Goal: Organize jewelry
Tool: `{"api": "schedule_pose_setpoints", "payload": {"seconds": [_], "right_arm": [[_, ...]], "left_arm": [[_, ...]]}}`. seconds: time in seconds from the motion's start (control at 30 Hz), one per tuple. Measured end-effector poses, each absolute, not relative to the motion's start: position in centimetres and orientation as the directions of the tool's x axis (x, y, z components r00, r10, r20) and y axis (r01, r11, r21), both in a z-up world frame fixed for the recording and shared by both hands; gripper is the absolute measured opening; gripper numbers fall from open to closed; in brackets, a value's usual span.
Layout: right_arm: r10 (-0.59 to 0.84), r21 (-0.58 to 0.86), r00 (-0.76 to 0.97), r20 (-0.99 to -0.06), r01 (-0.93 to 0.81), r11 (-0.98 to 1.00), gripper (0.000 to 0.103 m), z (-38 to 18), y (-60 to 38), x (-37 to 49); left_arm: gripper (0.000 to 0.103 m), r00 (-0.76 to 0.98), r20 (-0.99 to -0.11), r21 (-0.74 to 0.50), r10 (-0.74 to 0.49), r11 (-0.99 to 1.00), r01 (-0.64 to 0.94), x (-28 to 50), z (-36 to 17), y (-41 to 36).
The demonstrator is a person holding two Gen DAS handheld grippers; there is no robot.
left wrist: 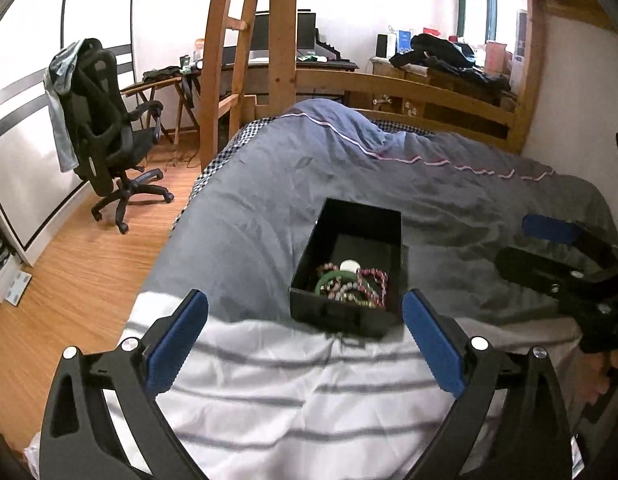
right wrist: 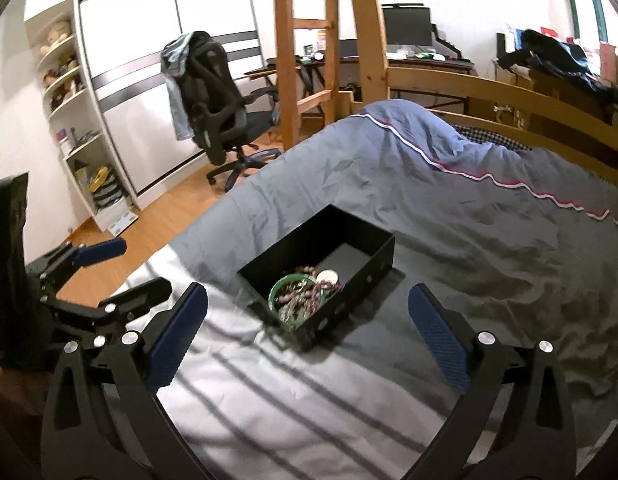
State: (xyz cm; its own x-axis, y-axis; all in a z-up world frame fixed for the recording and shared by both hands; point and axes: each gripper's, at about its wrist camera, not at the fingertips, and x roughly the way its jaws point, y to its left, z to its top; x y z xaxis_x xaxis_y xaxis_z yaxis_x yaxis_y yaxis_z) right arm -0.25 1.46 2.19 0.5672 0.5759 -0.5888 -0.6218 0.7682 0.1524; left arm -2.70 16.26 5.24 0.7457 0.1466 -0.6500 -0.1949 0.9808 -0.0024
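Note:
A black open box (left wrist: 351, 310) (right wrist: 373, 264) sits on the bed, partly on a white striped cloth (left wrist: 269, 384) (right wrist: 293, 400). Inside lie a green bangle (left wrist: 324, 280) (right wrist: 277, 289), pink bead bracelets (left wrist: 374, 280) (right wrist: 309, 294) and a small white round piece (left wrist: 349, 266) (right wrist: 327, 277). My left gripper (left wrist: 305, 312) is open and empty, just short of the box's near end; it also shows in the right wrist view (right wrist: 121, 268). My right gripper (right wrist: 308, 304) is open and empty, near the box's corner; it shows in the left wrist view (left wrist: 529, 244) right of the box.
A grey-blue duvet (left wrist: 389, 184) (right wrist: 469, 208) covers the bed inside a wooden frame (left wrist: 429, 92). A black office chair (left wrist: 105, 128) (right wrist: 213, 96) stands on the wood floor at left. White shelves (right wrist: 69, 120) and a desk with monitors (right wrist: 405, 28) lie beyond.

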Motion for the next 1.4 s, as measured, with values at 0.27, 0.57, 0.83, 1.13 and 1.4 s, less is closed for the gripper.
{"api": "schedule_pose_setpoints", "payload": {"seconds": [0.27, 0.57, 0.83, 1.13, 1.4], "right_arm": [[0.574, 0.117, 0.562, -0.596, -0.646, 0.754, 0.099, 1.4, -0.3, -3.0], [0.549, 0.131, 0.573, -0.609, -0.61, 0.782, 0.099, -0.1, -1.8, -3.2], [0.53, 0.121, 0.597, -0.602, -0.587, 0.8, 0.099, -0.4, -3.3, -3.1], [0.528, 0.138, 0.609, -0.592, -0.569, 0.811, 0.099, -0.5, -4.1, -2.9], [0.523, 0.133, 0.61, -0.595, -0.567, 0.813, 0.099, -0.7, -4.0, -2.9]], "left_arm": [[0.096, 0.723, -0.677, 0.005, 0.138, 0.983, -0.183, -4.1, 4.0, 15.1], [0.097, 0.744, -0.649, 0.065, 0.158, 0.986, -0.153, -4.5, 2.6, 13.0], [0.097, 0.767, -0.631, 0.042, 0.12, 0.992, -0.12, -4.2, 2.1, 12.5], [0.097, 0.763, -0.638, 0.02, 0.104, 0.993, -0.119, -3.8, 1.8, 12.6], [0.097, 0.758, -0.639, 0.069, 0.129, 0.992, -0.11, -3.8, 1.6, 12.0]]}}
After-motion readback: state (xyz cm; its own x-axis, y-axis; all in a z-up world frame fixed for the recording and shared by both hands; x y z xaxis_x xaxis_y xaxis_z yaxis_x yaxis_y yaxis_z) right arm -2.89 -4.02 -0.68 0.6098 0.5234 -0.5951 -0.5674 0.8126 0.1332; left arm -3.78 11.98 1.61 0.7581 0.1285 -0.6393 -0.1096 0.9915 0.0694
